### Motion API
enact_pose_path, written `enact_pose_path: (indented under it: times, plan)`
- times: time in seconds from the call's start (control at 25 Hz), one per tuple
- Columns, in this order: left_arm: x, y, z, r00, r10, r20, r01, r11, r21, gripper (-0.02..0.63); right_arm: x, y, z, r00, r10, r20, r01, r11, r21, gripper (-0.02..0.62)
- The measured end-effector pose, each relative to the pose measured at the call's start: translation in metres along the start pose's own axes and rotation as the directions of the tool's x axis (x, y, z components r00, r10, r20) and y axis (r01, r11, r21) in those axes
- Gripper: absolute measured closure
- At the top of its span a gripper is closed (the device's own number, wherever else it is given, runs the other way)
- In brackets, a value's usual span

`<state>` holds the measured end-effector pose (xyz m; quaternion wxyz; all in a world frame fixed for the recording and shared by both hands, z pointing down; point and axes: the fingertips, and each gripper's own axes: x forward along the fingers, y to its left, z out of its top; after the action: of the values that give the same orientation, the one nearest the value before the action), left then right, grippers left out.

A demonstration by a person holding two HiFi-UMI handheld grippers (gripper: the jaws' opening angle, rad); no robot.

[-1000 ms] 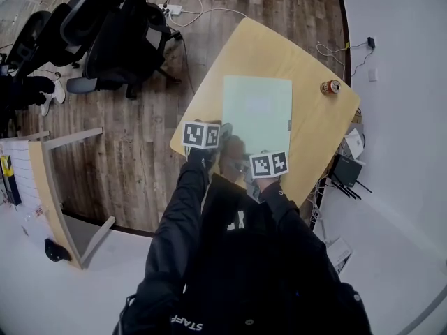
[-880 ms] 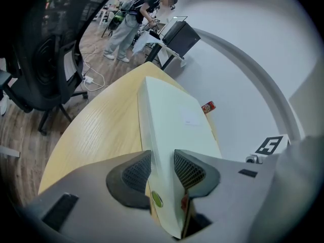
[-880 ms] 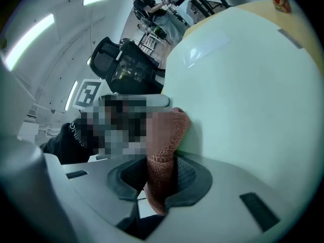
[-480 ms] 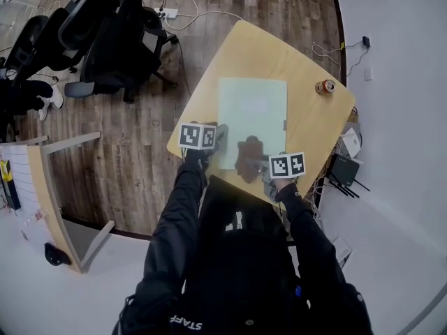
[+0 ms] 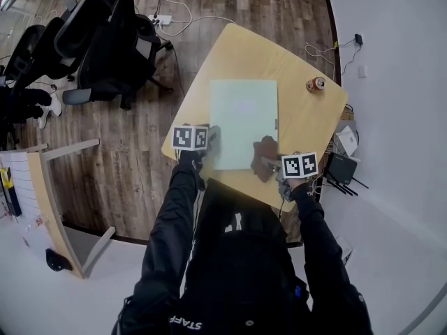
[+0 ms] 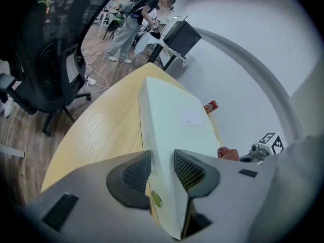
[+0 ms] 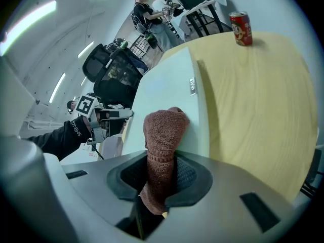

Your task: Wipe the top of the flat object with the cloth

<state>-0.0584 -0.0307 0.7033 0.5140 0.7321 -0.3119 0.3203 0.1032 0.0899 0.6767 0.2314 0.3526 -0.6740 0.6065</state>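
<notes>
A pale green flat board (image 5: 243, 121) lies on the light wooden table (image 5: 293, 68). My left gripper (image 5: 209, 139) is shut on the board's near left edge; in the left gripper view both pads clamp the board (image 6: 172, 120). My right gripper (image 5: 274, 165) is shut on a brown cloth (image 5: 264, 153) that rests at the board's near right corner. In the right gripper view the cloth (image 7: 163, 135) sticks up between the pads and presses on the board (image 7: 172, 85).
A red can (image 5: 315, 84) stands near the table's far right corner, also visible as the can (image 7: 241, 28). Black office chairs (image 5: 105, 40) stand on the wooden floor to the left. Cables and boxes (image 5: 342, 155) lie by the wall at right.
My right gripper has slid the cloth to the right, from the board's near middle to its near right corner. The left gripper keeps its hold on the board's left edge.
</notes>
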Motion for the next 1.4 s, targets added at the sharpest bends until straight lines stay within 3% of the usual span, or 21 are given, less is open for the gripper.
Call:
enact_pose_path:
  times: [0.16, 0.32, 0.4, 0.48, 0.6, 0.72, 0.84, 1.0, 1.2, 1.4]
  plan:
    - [-0.002, -0.001, 0.001, 1.000, 0.028, 0.011, -0.028, 1.000, -0.001, 0.449, -0.024, -0.017, 0.004, 0.998, -0.040, 0.037, 0.040, 0.999, 0.005, 0.488]
    - [-0.016, -0.005, 0.004, 0.994, 0.106, 0.029, -0.107, 0.992, 0.058, 0.448, -0.056, 0.004, 0.021, 0.989, -0.017, 0.145, 0.028, 0.997, -0.073, 0.489]
    - [-0.033, -0.016, 0.010, 0.987, 0.138, 0.078, -0.145, 0.986, 0.085, 0.446, -0.078, 0.024, 0.035, 0.974, -0.004, 0.226, 0.035, 0.991, -0.133, 0.489]
    - [-0.057, -0.036, 0.022, 0.972, 0.143, 0.186, -0.162, 0.983, 0.090, 0.448, -0.104, 0.048, 0.049, 0.952, -0.001, 0.305, 0.068, 0.976, -0.208, 0.489]
    - [-0.106, -0.081, 0.044, 0.915, 0.113, 0.386, -0.175, 0.976, 0.128, 0.536, -0.142, 0.086, 0.070, 0.908, -0.001, 0.418, 0.145, 0.939, -0.313, 0.489]
    - [-0.155, -0.135, 0.053, 0.843, 0.061, 0.535, -0.189, 0.964, 0.187, 0.566, -0.180, 0.129, 0.085, 0.848, 0.039, 0.529, 0.190, 0.909, -0.372, 0.489]
    - [-0.194, -0.183, 0.057, 0.785, 0.021, 0.619, -0.214, 0.947, 0.239, 0.572, -0.214, 0.171, 0.094, 0.795, 0.114, 0.596, 0.203, 0.876, -0.437, 0.489]
    - [-0.235, -0.230, 0.065, 0.718, -0.021, 0.695, -0.254, 0.923, 0.289, 0.572, -0.247, 0.213, 0.098, 0.736, 0.140, 0.662, 0.293, 0.817, -0.497, 0.489]
    - [-0.263, -0.278, 0.070, 0.663, -0.065, 0.746, -0.290, 0.896, 0.336, 0.572, -0.278, 0.236, 0.098, 0.680, 0.157, 0.716, 0.364, 0.776, -0.516, 0.489]
    - [-0.283, -0.309, 0.071, 0.623, -0.093, 0.776, -0.316, 0.878, 0.359, 0.572, -0.307, 0.247, 0.097, 0.618, 0.162, 0.769, 0.401, 0.777, -0.486, 0.491]
